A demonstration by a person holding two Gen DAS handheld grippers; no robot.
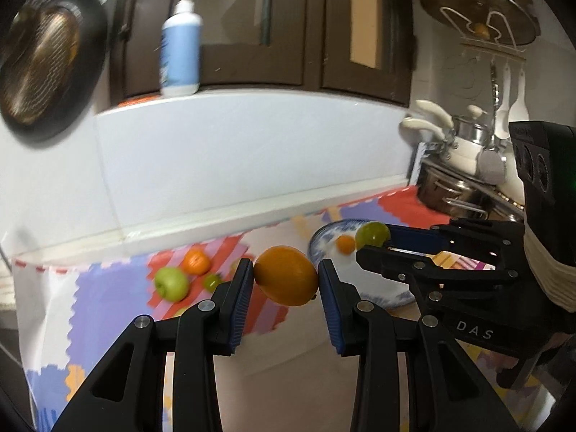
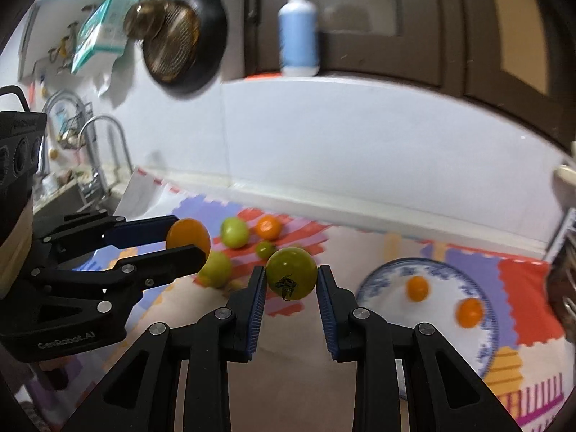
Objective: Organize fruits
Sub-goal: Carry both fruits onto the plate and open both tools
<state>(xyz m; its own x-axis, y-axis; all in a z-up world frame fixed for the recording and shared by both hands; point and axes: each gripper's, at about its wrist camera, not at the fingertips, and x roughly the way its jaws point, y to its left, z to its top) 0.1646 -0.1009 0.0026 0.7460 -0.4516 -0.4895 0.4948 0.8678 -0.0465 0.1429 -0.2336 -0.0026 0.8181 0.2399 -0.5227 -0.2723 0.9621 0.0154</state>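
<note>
Both tools are loaded: the left tool (image 1: 284, 280) pinches an orange fruit (image 1: 286, 275), the right tool (image 2: 291, 280) clamps a green tomato (image 2: 291, 273), each carried clear of the tabletop (image 2: 295, 370), probably bound for the blue-patterned plate (image 2: 381, 288) already holding two small oranges (image 2: 417, 288). More fruit waits on the colourful mat (image 1: 118, 288); tiled kitchen wall (image 1: 234, 151) behind.
</note>
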